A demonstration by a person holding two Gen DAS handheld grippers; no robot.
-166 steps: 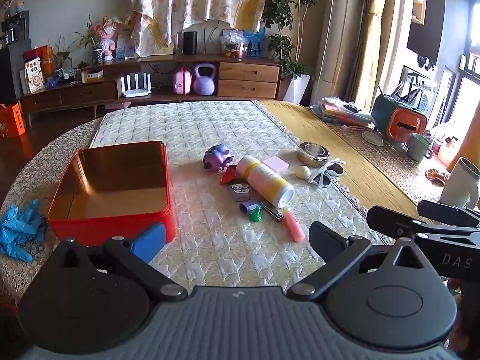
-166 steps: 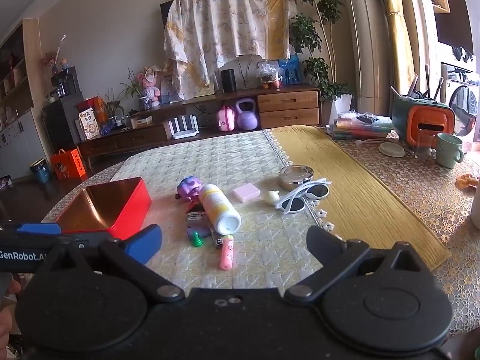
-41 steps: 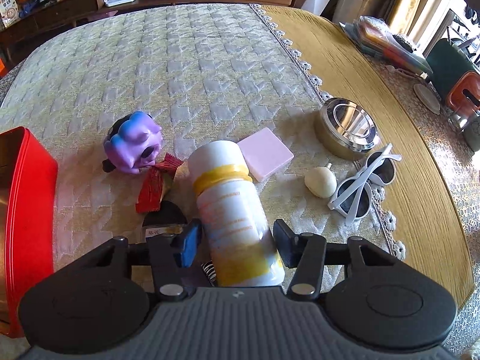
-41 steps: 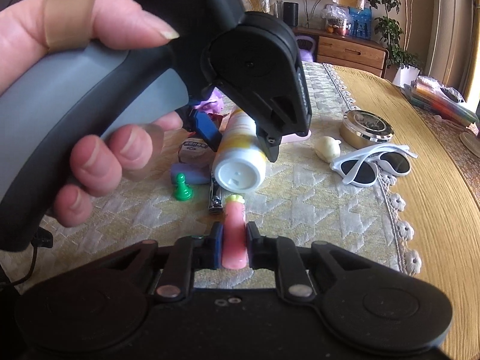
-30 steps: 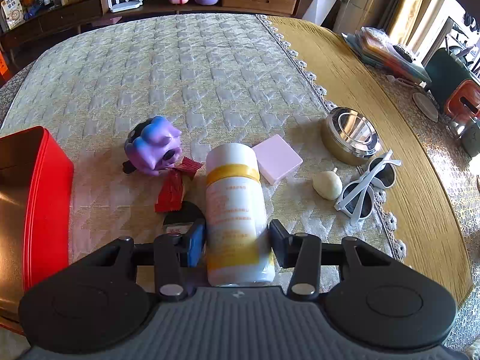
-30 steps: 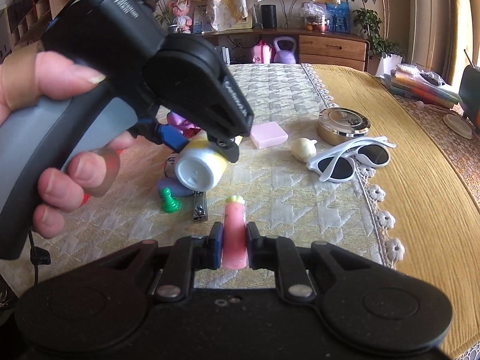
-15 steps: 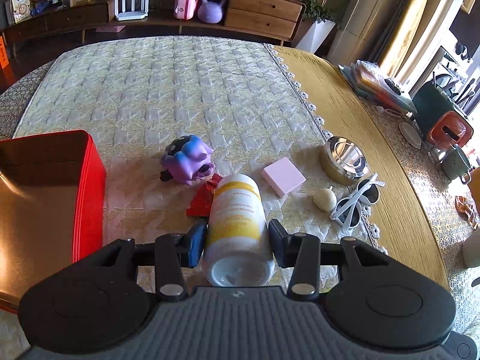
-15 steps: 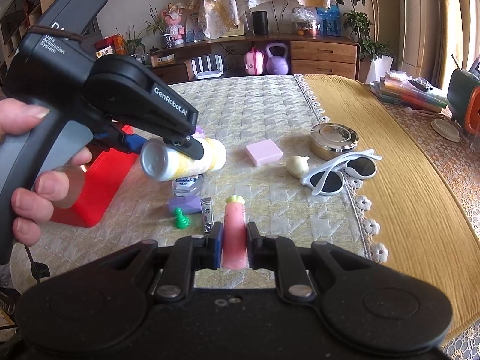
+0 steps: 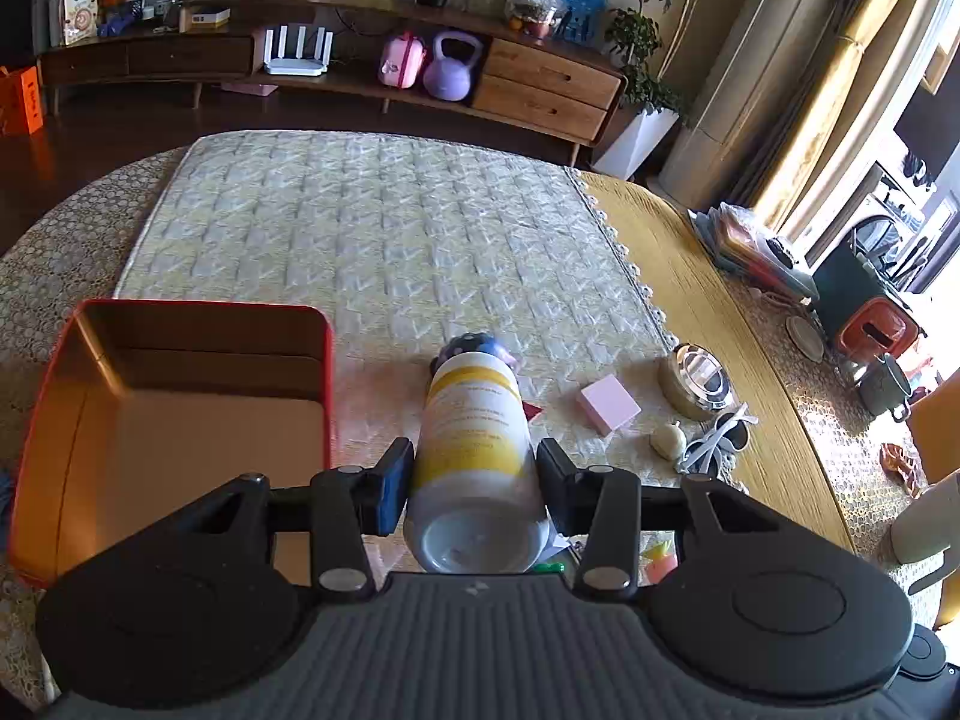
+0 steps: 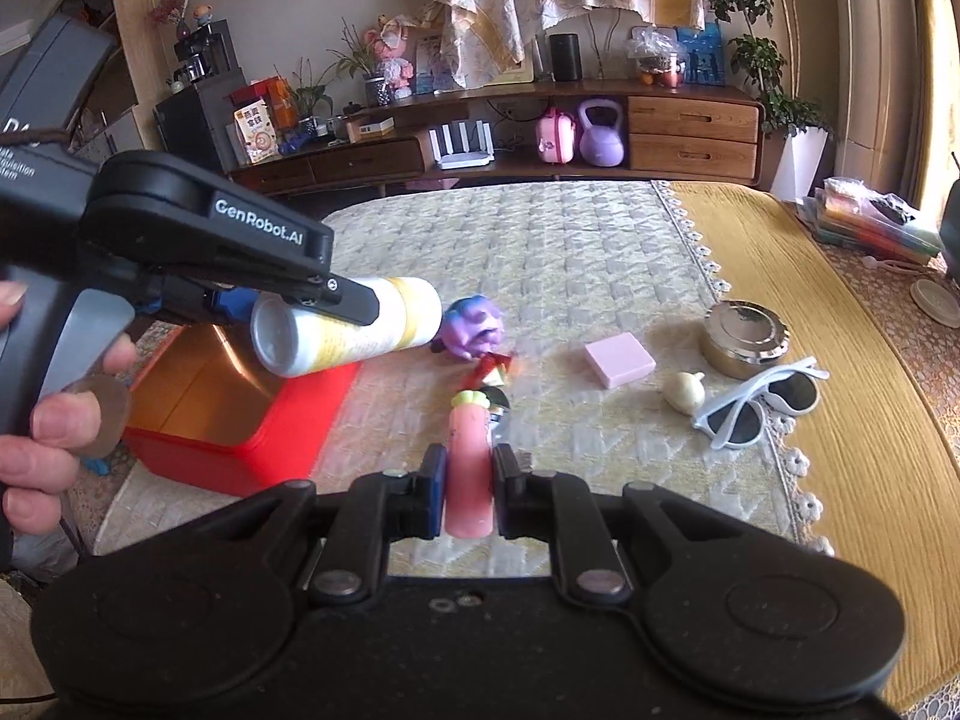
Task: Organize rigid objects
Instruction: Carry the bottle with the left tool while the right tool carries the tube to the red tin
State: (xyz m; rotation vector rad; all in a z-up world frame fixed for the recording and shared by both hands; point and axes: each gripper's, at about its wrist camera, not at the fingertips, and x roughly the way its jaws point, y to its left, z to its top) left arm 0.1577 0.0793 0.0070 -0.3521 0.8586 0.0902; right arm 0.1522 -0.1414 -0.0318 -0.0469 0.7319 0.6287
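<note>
My left gripper [image 9: 474, 477] is shut on a white and yellow bottle [image 9: 471, 444] and holds it in the air, just right of the open red tin box [image 9: 327, 360]. From the right wrist view the bottle [image 10: 360, 324] lies level above the box's [image 10: 240, 450] right edge. My right gripper [image 10: 470, 489] is shut on a pink tube toy [image 10: 470, 456] with a green tip, lifted over the quilted mat. A purple toy [image 10: 474, 324], a pink block [image 10: 620, 359], a small cream object [image 10: 684, 391], a round metal tin [image 10: 744, 339] and white sunglasses [image 10: 762, 402] lie on the table.
The red box is empty inside. A yellow cloth [image 10: 798, 312] covers the table's right side. A green and orange toaster-like thing [image 9: 864, 318] and a mug [image 9: 885, 387] stand at the far right. A low sideboard [image 10: 510, 138] is beyond the table.
Both grippers have risen and moved left. The bottle has gone from beside the box to over its right edge. The pink tube stays clamped.
</note>
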